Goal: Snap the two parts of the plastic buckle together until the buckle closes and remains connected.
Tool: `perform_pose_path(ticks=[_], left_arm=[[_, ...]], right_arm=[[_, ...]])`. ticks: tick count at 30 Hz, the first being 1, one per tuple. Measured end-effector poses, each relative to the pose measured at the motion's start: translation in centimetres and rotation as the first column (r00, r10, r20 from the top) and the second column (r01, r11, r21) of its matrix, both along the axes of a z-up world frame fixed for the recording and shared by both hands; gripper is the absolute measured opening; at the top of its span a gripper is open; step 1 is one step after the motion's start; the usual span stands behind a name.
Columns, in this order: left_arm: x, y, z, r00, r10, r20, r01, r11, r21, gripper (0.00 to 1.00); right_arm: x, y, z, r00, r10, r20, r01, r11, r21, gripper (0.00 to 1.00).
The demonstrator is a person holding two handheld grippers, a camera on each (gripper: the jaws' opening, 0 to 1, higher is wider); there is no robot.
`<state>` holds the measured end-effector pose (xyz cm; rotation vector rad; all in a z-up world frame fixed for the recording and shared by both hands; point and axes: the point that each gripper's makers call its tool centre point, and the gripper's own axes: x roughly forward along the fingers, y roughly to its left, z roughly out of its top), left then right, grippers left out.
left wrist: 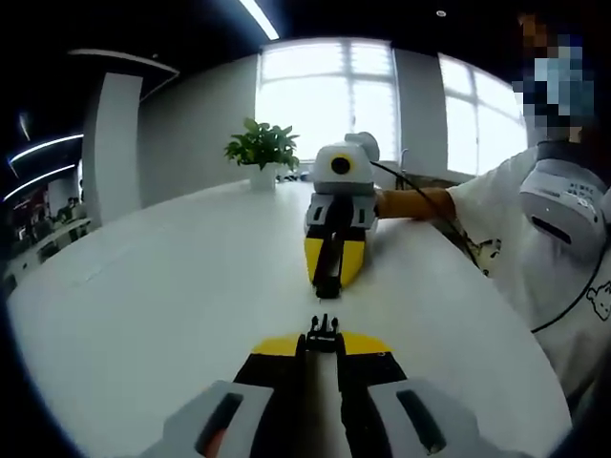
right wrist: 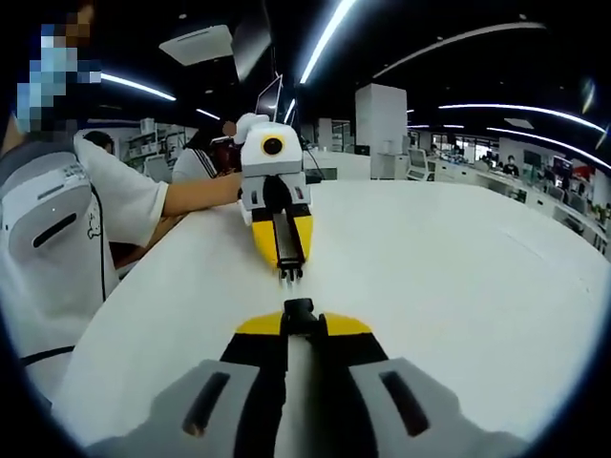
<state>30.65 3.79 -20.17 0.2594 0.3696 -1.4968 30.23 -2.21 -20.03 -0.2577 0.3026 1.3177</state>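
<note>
Between my left gripper's (left wrist: 323, 347) yellow-tipped fingers sits the pronged half of the black buckle (left wrist: 323, 332), prongs pointing away from me. Facing it over the white table (left wrist: 172, 286) is my right gripper (left wrist: 328, 279), shut on the black socket half (left wrist: 327, 286). A short gap separates the two halves. In the right gripper view the socket half (right wrist: 298, 309) sticks out of my right gripper (right wrist: 299, 324). Opposite, my left gripper (right wrist: 289, 258) holds the pronged half (right wrist: 289, 276), roughly in line with the socket.
A potted green plant (left wrist: 263, 148) stands at the far side of the table. A person in a white shirt (left wrist: 535, 239) sits close at the table's edge (right wrist: 67, 219). Office desks and a white pillar (right wrist: 380, 116) lie beyond.
</note>
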Motion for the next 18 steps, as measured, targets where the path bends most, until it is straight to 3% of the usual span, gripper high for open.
perform_pose_path(ticks=[18], left_arm=[[-0.6,-0.9,0.7,1.0,-0.006,-0.005,0.006,1.0,-0.012,0.12]], right_arm=[[-0.4,1.3,0.5,1.0,0.011,-0.016,-0.01,0.999,0.033,0.12]])
